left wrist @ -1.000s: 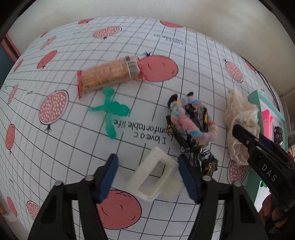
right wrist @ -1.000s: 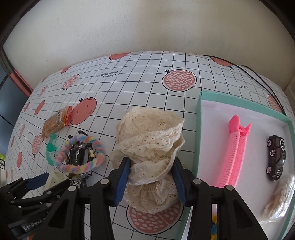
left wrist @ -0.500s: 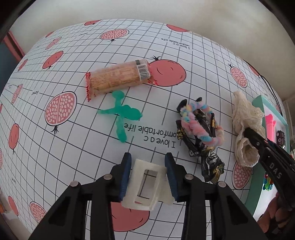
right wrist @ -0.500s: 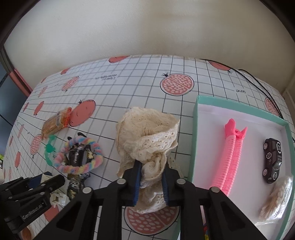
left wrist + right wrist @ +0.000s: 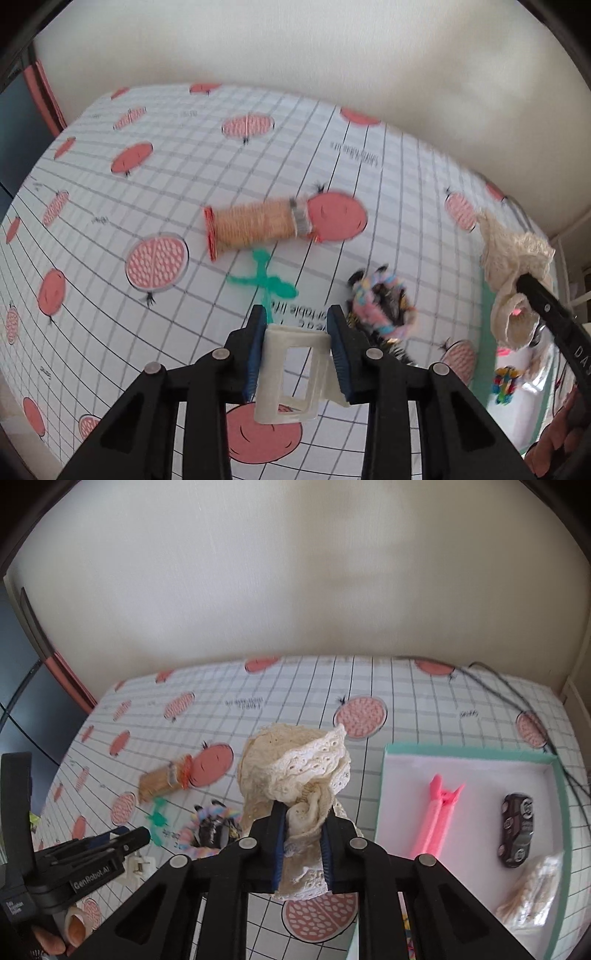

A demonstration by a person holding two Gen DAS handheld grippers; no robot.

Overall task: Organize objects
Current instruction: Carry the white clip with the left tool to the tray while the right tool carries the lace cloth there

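Both grippers, left (image 5: 297,350) clamped on my white clip (image 5: 291,373), right (image 5: 303,843) pinching loose lace (image 5: 295,775), might snag the box (image 5: 386,794) rim.

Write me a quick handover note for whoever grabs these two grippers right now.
Left gripper: shut on the white hair claw, raised off the table.
Right gripper: shut on the cream lace scrunchie, also raised, just left of the teal tray.
Already in the tray: pink hair clip, black toy car, clear packet.
Left on the table: cracker pack, green plastic piece, pastel hair tie lying over dark wrappers.
Probable next step: place both held items in the tray, then fetch the rest.
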